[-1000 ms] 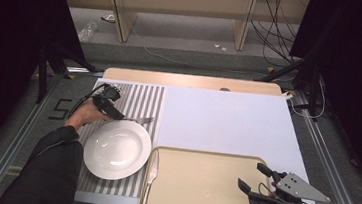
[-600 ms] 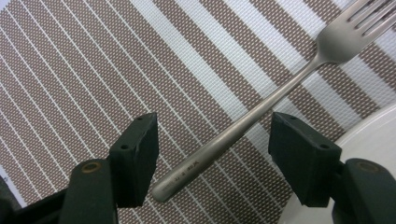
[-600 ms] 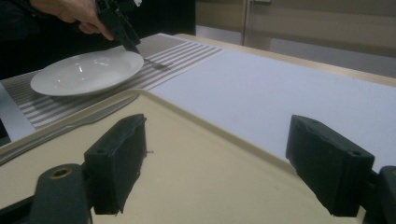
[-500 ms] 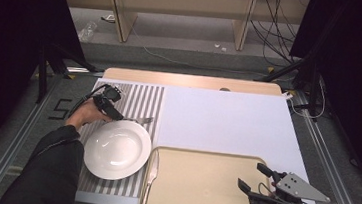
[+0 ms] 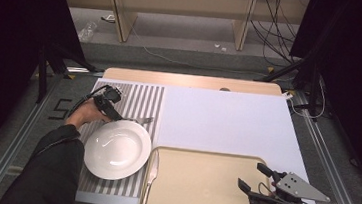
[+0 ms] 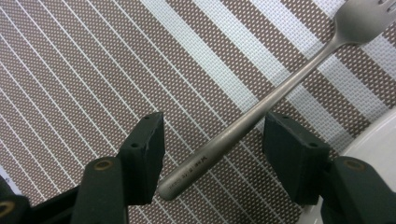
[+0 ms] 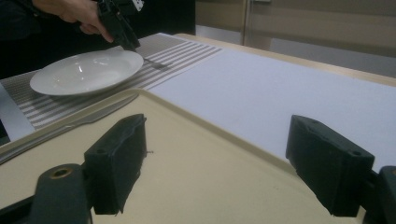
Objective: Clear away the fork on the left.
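Left gripper view: matte steel fork (image 6: 261, 109) lying flat on striped placemat (image 6: 93, 70), handle between the parted jaws of left gripper (image 6: 214, 156), untouched; engraving on handle unreadable. High view: fork just beyond white plate (image 5: 117, 149), knife (image 5: 153, 167) against beige tray (image 5: 201, 184). Right gripper (image 5: 260, 180) spread, holding nothing, low over tray's right end.

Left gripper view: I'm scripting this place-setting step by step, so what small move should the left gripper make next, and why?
Probably close the jaws. The left gripper is open, with the fork handle lying on the striped placemat between its jaws, near the handle's end. The white plate sits just beside one jaw, so a straight squeeze looks safer than shifting sideways.
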